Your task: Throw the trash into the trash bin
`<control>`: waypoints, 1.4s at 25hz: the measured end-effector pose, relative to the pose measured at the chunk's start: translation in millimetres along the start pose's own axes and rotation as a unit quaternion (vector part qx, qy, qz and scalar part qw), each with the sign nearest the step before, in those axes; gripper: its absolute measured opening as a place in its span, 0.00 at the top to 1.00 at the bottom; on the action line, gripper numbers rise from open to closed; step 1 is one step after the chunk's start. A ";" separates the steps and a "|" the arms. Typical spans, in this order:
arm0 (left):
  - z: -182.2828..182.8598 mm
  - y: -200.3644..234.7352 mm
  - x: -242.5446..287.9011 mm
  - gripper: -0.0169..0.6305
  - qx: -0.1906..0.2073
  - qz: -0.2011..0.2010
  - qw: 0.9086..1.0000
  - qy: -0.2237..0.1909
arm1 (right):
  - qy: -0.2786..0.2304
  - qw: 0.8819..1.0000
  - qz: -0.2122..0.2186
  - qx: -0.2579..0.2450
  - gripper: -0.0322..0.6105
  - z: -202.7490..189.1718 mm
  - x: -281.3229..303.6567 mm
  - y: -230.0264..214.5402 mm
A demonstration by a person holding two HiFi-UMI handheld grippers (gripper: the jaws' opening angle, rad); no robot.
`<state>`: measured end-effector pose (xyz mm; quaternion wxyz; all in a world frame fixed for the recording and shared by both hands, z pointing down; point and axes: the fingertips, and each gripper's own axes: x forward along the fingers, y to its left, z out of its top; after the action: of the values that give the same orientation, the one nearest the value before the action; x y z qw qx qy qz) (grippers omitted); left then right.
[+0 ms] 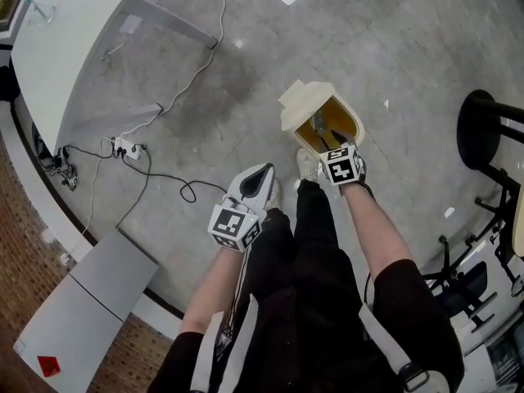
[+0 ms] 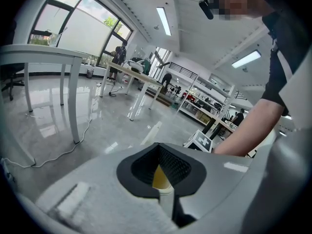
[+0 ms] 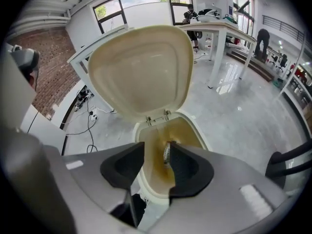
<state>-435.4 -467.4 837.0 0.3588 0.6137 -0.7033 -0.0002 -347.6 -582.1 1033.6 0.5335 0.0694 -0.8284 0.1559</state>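
Standing on the floor (image 1: 393, 47) over the trash bin (image 1: 359, 124), lid (image 3: 141, 72) swung up.

Holding the right gripper (image 3: 157, 143) just above the opening, jaws partly apart and gripping nothing; keeping the left gripper (image 2: 159, 147) off to the side, jaws together, empty. Trash (image 3: 167, 154) down inside the bin, against the stained wall. Risk from here: dropping the lid onto the right gripper before lifting clear, or clipping the rim and tipping the bin.
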 end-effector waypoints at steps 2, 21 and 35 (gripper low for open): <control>1.0 -0.2 -1.2 0.97 -0.001 0.002 1.000 -0.005 | -0.010 1.000 -0.010 0.006 0.71 3.0 -4.6 -4.4; 147.6 -9.7 -111.3 0.97 0.031 -0.021 0.985 -0.167 | -0.295 0.947 -0.125 0.037 0.94 104.6 -241.1 27.5; 230.9 -71.1 -193.3 0.97 0.125 -0.086 0.954 -0.259 | -0.480 0.855 -0.181 0.077 0.94 78.5 -431.6 68.8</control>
<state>-492.7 -419.7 536.8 0.0835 0.6904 -0.7113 -0.1024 -252.8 -565.5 600.1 0.0818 0.3253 -0.9397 0.0675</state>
